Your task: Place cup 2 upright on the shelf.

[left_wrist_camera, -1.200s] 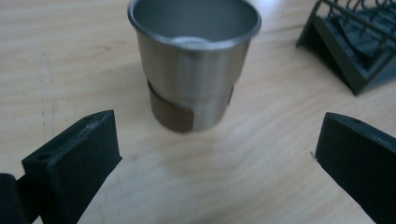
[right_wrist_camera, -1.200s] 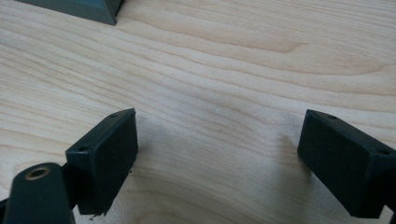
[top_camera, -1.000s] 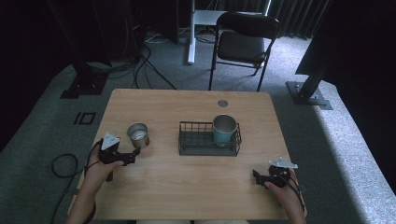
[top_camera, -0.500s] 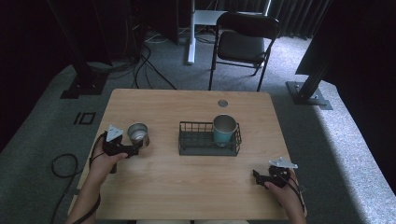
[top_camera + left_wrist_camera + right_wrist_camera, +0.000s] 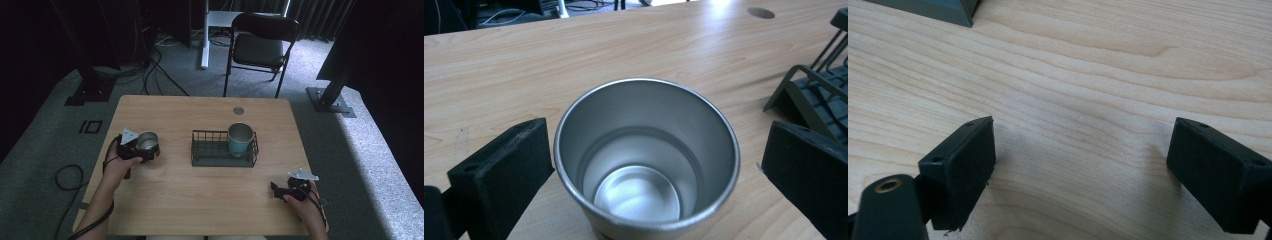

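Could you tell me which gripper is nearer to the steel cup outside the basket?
Left. The left gripper has its open jaws either side of the steel cup; the right gripper rests far across the table.

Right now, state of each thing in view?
Steel cup: upright, empty, on the table, between the open jaws.
Teal cup: upright in the basket.
Basket: on the table, holds the teal cup.
Left tool: open around the steel cup.
Right tool: open, empty.

Lab: black frame posts (image 5: 334,70), floor cables (image 5: 150,65).
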`<action>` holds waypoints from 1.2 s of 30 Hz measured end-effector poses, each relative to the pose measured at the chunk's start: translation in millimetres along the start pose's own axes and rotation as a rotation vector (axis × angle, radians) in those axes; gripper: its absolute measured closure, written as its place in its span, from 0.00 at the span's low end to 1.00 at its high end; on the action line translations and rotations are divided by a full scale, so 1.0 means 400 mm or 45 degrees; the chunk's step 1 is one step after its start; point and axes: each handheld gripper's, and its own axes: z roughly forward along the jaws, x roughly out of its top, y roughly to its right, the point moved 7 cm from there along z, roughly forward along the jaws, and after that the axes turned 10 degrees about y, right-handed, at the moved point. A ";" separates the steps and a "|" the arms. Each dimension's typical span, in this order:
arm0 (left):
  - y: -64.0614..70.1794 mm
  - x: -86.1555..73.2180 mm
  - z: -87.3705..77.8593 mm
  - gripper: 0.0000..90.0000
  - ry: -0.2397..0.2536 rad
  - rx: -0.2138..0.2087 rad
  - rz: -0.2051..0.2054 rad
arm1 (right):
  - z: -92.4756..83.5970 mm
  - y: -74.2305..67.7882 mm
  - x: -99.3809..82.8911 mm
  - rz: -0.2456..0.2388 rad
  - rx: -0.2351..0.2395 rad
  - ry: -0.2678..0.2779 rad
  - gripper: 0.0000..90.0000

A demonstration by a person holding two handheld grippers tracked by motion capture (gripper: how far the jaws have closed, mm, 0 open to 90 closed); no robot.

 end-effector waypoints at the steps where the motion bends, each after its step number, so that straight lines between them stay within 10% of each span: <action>1: 0.000 0.000 0.003 0.00 0.002 0.002 -0.002 | 0.000 0.000 0.000 0.000 0.000 0.000 0.13; 20: -0.009 -0.009 0.029 0.15 -0.013 0.060 0.006 | 0.000 0.000 0.000 0.002 0.000 0.000 0.13; 36: 0.003 0.015 0.011 0.16 0.004 0.007 -0.034 | 0.000 0.000 0.000 0.001 0.000 0.000 0.13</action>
